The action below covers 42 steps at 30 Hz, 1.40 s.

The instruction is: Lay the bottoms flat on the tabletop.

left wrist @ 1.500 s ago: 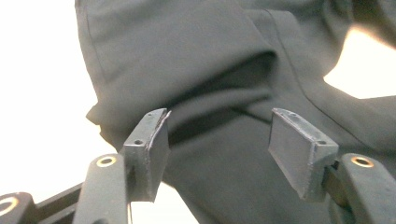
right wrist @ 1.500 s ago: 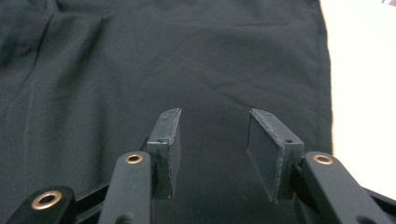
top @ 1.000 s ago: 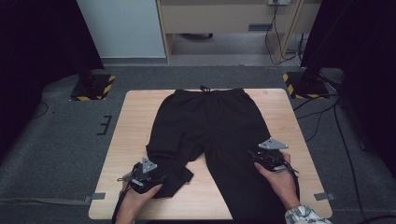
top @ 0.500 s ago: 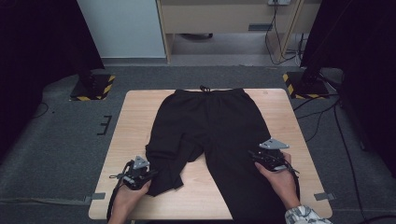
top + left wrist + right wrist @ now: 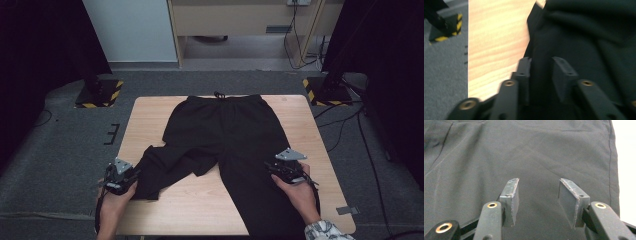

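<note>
Trousers [image 5: 220, 135] flat | left gripper [image 5: 119, 176] fingers parting astride leg edge | right gripper [image 5: 286, 169] fingers apart, empty

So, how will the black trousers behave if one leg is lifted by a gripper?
Probably floppy: the black trousers lie flat with soft creases, and the leg near the left gripper bends sideways. Lifted, they would likely sag and trail. The matte cloth looks unlikely to slip on the wooden table.

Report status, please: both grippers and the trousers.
Left gripper jaws just reopening at the trouser leg. Right gripper open over black trousers. Nothing in the way.
</note>
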Motion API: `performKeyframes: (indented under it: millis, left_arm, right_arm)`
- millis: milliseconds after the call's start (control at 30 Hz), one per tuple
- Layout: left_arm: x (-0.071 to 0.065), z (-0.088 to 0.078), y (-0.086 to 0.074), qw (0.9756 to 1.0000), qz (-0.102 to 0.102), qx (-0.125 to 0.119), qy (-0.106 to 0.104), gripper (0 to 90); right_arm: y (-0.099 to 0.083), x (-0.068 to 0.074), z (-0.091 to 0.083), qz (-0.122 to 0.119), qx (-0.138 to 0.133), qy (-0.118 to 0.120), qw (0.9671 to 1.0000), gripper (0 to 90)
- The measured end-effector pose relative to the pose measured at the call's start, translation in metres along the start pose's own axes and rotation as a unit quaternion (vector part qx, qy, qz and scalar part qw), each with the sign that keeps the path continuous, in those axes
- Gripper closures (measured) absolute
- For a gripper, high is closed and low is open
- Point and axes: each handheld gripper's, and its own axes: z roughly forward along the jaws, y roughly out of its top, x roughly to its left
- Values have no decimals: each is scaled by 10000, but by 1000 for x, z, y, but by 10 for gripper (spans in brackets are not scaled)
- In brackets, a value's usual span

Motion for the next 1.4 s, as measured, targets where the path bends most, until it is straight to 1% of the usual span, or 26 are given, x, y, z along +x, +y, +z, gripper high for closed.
performKeyframes:
  millis: [67,100,133,233,300,367,400,433,467,500,567,633,733,833,900,1000,1100,1133,1167,1200,1233,1267,1300,1333,1367,1400]
  left_arm:
    - [-13,-3,3,9996,68,-71,-249,578]
    - [-13,-3,3,9996,68,-71,-249,560]
    - [-24,-2,6,9990,167,-105,-400,535]
    - [-31,5,8,9988,337,-103,-345,466]
    - [-26,10,8,9992,335,-117,-179,445]
    - [-13,12,7,9996,230,-162,-18,433]
    - [-6,13,6,9997,107,-204,0,430]
    - [-6,13,6,9997,107,-204,0,427]
    - [5,13,2,9998,-89,-203,-15,423]
    - [8,15,0,9998,-91,-148,-23,419]
    - [10,20,-3,9997,-113,-23,-236,465]
    - [8,21,-3,9986,-148,116,-485,579]
    - [0,18,-3,9968,24,316,-735,739]
    - [-9,8,-7,9945,211,476,-910,831]
    - [-15,0,-9,9933,344,524,-966,863]
    - [-21,-14,-17,9911,399,558,-1141,874]
    - [-26,-30,-26,9892,405,497,-1321,875]
    - [-26,-30,-26,9892,405,497,-1321,875]
    - [-30,-44,-33,9876,441,441,-1437,875]
    - [-32,-50,-36,9867,457,404,-1508,875]
    - [-32,-50,-36,9867,457,404,-1508,872]
    - [-36,-61,-43,9855,534,295,-1581,860]
    - [-36,-65,-44,9866,565,194,-1521,830]
    - [-36,-67,-45,9884,521,60,-1422,751]
    - [-34,-68,-43,9905,458,-100,-1291,643]
    - [-31,-69,-41,9919,381,-297,-1177,575]
  right_arm:
    - [0,1,0,-28,5,2,10000,506]
    - [0,1,0,-45,30,11,10000,504]
    - [0,1,1,-51,35,15,10000,504]
    - [0,1,0,-25,35,3,10000,503]
    - [0,1,0,-34,44,7,10000,503]
    - [-1,1,1,-48,60,25,10000,501]
    - [-1,2,1,-53,53,16,10000,501]
    - [-1,3,2,-56,67,39,10000,501]
    - [-1,3,2,-63,75,39,9999,501]
    - [-1,4,2,-83,84,46,9999,501]
    - [0,4,3,-95,101,50,9999,501]
    - [0,5,3,-99,110,58,9999,501]
    - [0,5,1,-111,74,57,9999,502]
    - [1,5,0,-75,24,57,10000,502]
    - [1,5,0,-63,22,59,10000,502]
    - [1,5,1,-125,19,64,9999,502]
    - [2,8,0,-144,16,55,9999,502]
    - [3,8,1,-184,4,64,9998,502]
    - [3,10,1,-188,7,70,9998,502]
    - [4,12,1,-178,10,77,9998,502]
    - [4,13,2,-222,11,105,9997,502]
    - [5,15,3,-231,5,123,9997,502]
    - [6,18,4,-238,6,132,9996,502]
    - [7,21,5,-278,6,157,9995,502]
    - [9,24,7,-305,3,181,9994,501]
    - [12,28,8,-330,11,216,9992,501]
